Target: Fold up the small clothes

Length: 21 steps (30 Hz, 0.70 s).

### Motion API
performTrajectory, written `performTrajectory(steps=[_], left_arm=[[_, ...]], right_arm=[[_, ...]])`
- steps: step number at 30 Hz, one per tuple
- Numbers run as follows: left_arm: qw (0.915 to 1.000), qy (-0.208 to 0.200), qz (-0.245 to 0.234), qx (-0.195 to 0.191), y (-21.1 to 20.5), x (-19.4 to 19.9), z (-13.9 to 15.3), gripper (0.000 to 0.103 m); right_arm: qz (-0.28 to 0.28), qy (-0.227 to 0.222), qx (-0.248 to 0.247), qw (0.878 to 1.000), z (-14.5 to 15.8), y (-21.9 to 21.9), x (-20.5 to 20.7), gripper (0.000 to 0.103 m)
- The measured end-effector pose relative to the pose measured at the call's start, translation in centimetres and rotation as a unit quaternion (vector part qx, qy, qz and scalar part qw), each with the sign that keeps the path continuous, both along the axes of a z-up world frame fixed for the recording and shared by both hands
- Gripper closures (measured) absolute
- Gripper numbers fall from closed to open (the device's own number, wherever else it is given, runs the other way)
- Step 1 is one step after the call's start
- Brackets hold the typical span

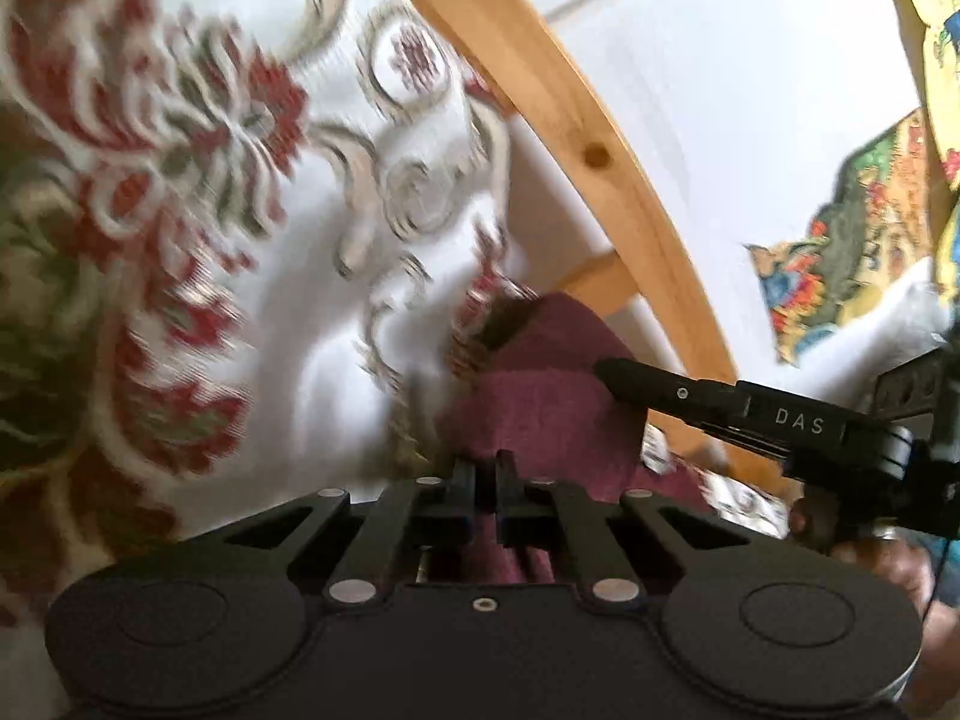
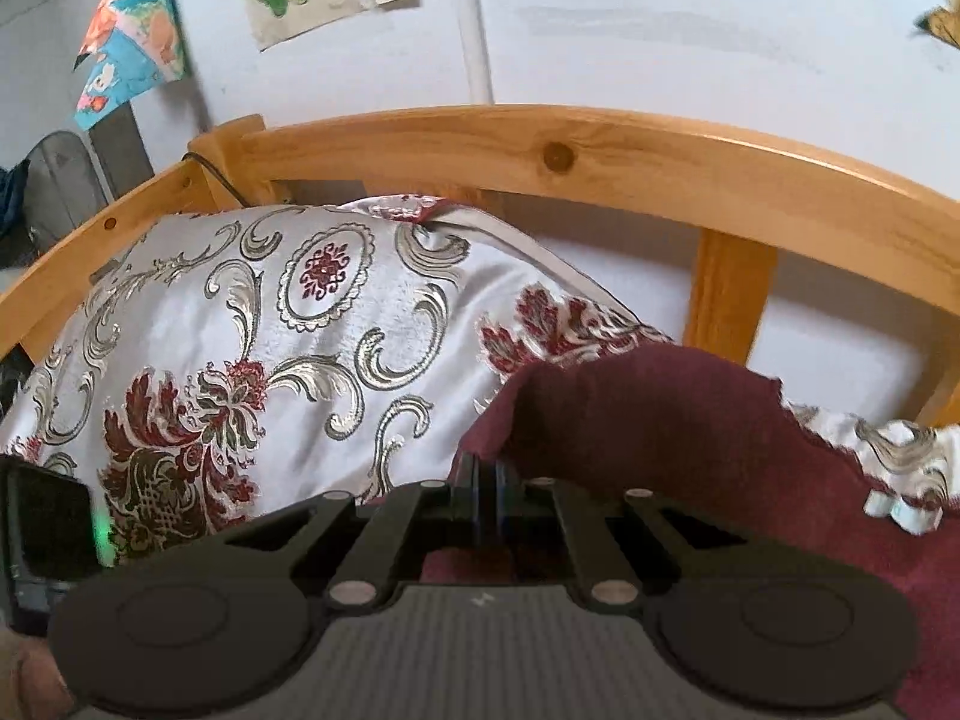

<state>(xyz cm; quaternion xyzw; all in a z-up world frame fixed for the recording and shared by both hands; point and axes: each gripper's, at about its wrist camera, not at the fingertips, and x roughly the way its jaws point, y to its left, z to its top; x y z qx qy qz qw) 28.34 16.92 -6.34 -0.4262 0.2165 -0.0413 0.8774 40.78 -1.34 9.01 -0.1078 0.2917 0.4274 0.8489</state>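
**Both hand-held grippers pinch the maroon cloth**

Left wrist view: the left hand-held gripper (image 1: 485, 471) is closed on the maroon garment (image 1: 540, 408), which lies on the floral bedspread (image 1: 198, 192). The right hand-held gripper (image 1: 606, 371), lettered "DAS", touches the same cloth.

Right wrist view: the right hand-held gripper (image 2: 485, 480) is clamped on the garment's (image 2: 660, 420) lifted edge, before the wooden bed rail (image 2: 600, 156)

garment (image 2: 660, 420): maroon napped cloth | bedspread (image 2: 240, 330): woven, sheeny | bed rail (image 2: 600, 150): varnished knotty wood
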Motion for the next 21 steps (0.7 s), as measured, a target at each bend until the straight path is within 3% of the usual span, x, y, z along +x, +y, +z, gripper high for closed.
performTrajectory(steps=[4, 7, 8, 11, 15, 19, 21], left_arm=[[0.9983, 0.047, 0.023, 0.028, -0.3, 0.4, 0.2, 0.097], [0.9956, 0.086, 0.031, 0.023, 0.0, 0.7, -0.1, 0.087], [0.9951, 0.090, 0.035, 0.019, 0.2, 0.5, 0.1, 0.086], [0.9930, 0.103, 0.041, 0.040, 0.2, -0.3, 1.2, 0.062], [0.9861, 0.122, 0.044, 0.103, -0.9, -1.8, 3.4, 0.041], [0.9763, 0.139, 0.033, 0.163, -2.4, -4.7, 5.5, 0.030], [0.9711, 0.148, 0.022, 0.185, -3.1, -6.7, 6.1, 0.019]], right_arm=[[0.007, -0.010, -0.019, 1.000, -1.1, 2.5, -0.1, 0.097], [-0.006, -0.003, -0.027, 1.000, -1.6, 3.2, 0.0, 0.088], [-0.011, -0.001, -0.023, 1.000, -1.5, 3.0, -0.1, 0.080], [-0.017, -0.010, -0.018, 1.000, -0.5, 1.6, -0.8, 0.053], [-0.036, -0.042, -0.026, 0.998, 1.1, -1.9, -2.6, 0.028], [-0.044, -0.096, -0.042, 0.994, 1.3, -5.8, -5.6, 0.012], [-0.043, -0.118, -0.038, 0.991, 0.6, -7.3, -7.2, 0.008]])
